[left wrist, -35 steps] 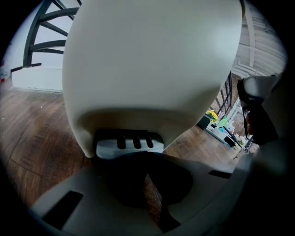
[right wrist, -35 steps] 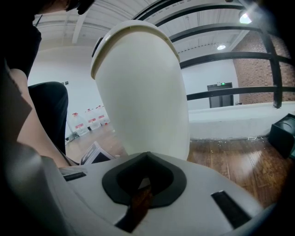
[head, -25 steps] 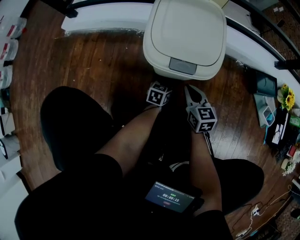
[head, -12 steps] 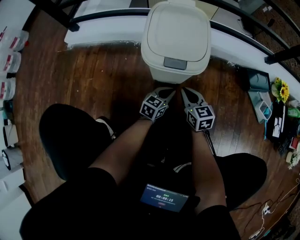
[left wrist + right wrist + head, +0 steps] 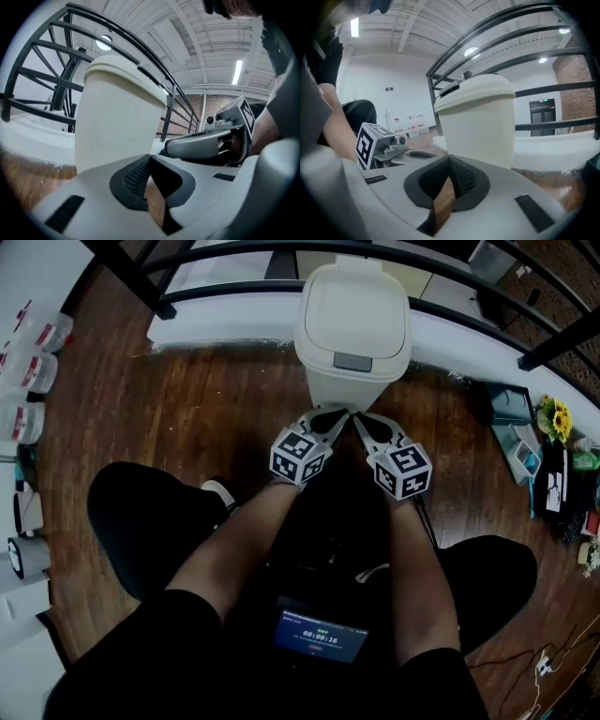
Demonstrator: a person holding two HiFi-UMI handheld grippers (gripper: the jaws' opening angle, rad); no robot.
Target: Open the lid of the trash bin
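Nearest the camera, at the bottom of the head view, a small screen (image 5: 322, 638) showing a timer sits between the seated person's legs. Two bare forearms (image 5: 248, 531) reach forward from there over the wooden floor (image 5: 216, 399).

Each forearm ends at a hand-held gripper with a marker cube on top. The left hand-held gripper (image 5: 330, 418) and the right hand-held gripper (image 5: 364, 423) lie side by side, with their tips angled toward each other. In its own view, the left one's jaws are closed tip to tip and hold nothing; only floor shows through the wedge behind the pads. The right one's jaws are also pressed together and empty.

Just beyond both sets of tips stands the cream trash bin (image 5: 353, 381), upright on the floor at the middle of the scene. Both tips point at the lower front of the bin. Whether either one touches it cannot be made out. The lid (image 5: 353, 310) is down and closed, with a grey latch (image 5: 352, 362) at its near edge.

Behind the bin, a white ledge (image 5: 225, 324) runs from left to right under a black railing (image 5: 141, 282). At the far left edge is a row of bottles (image 5: 28, 371). At the far right, sunflowers (image 5: 553, 418) stand among small clutter.
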